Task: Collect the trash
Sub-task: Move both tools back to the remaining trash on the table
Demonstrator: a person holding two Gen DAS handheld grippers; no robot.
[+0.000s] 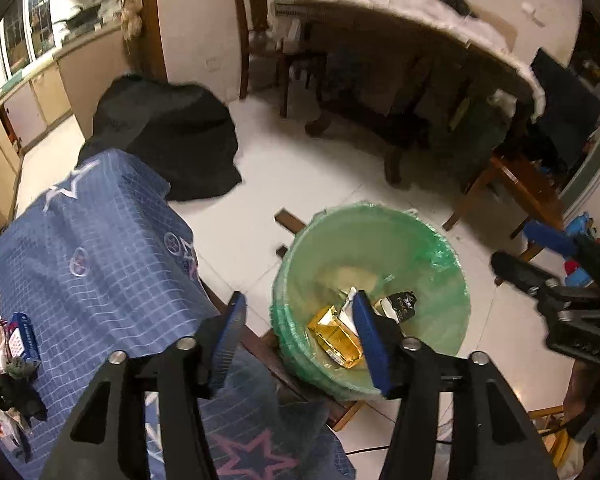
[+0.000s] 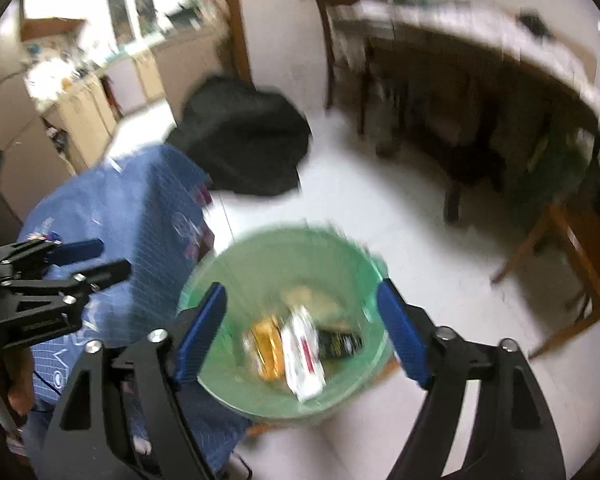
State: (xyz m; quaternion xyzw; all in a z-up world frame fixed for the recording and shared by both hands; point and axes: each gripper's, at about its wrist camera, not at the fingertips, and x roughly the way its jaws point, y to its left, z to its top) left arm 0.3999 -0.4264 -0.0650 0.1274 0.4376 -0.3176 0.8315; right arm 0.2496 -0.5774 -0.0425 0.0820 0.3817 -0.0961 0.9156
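Fingers [image 1: 236, 320] apart over trash bin [image 1: 380, 236]

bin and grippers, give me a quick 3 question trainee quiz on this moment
1. True or false: the bin has a green liner.
2. Which lies in the bin? A) gold packet B) shoe C) bottle
3. What does either gripper hold?

Key:
1. True.
2. A: the gold packet lies beside a white wrapper.
3. Nothing: the left gripper and the right gripper are both open and empty.
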